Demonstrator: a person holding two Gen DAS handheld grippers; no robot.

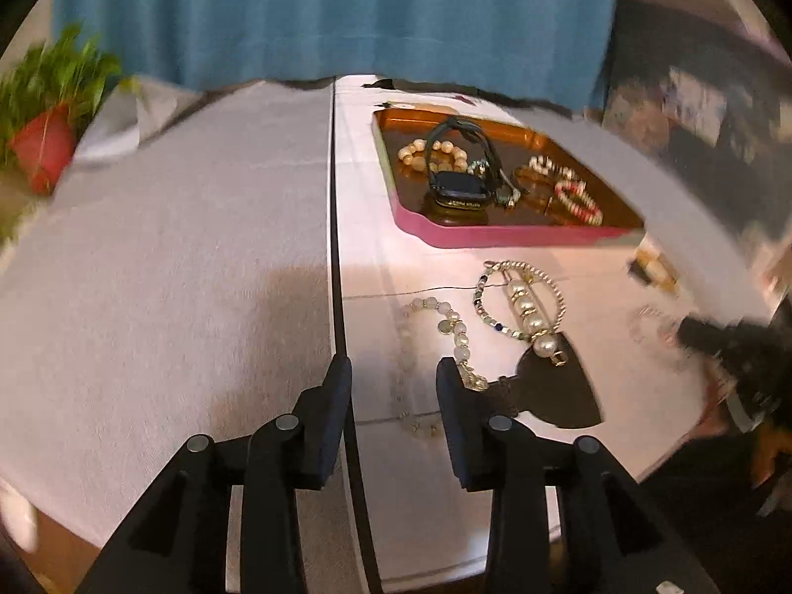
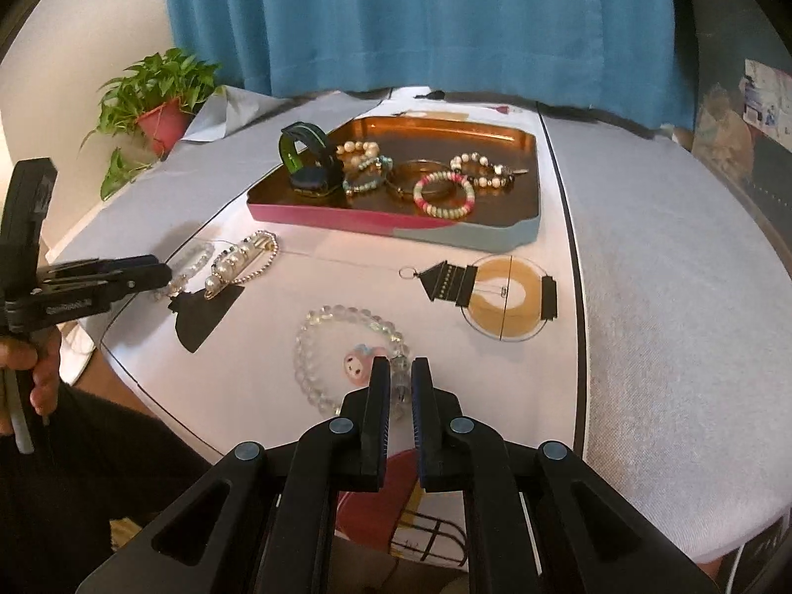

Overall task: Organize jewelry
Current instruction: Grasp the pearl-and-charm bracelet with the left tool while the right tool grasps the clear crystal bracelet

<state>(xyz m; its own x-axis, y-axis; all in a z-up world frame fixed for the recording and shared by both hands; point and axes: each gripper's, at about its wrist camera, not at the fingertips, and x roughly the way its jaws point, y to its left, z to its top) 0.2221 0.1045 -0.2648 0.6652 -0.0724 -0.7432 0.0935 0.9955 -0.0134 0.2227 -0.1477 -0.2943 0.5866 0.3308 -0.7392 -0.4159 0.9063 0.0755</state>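
Note:
A pink-rimmed copper tray holds a smartwatch and several bead bracelets; it also shows in the left wrist view. On the white cloth lie a clear-bead bracelet with a pink charm, a white bead bracelet and a gold chain with a pearl bar. My right gripper is nearly shut, its fingers around the clear bracelet's beads beside the charm. My left gripper is open and empty, just before the white bead bracelet; it also shows in the right wrist view.
A potted plant stands at the table's far left. A blue curtain hangs behind. Grey cloth covers the table's sides. A lamp picture is printed on the white cloth.

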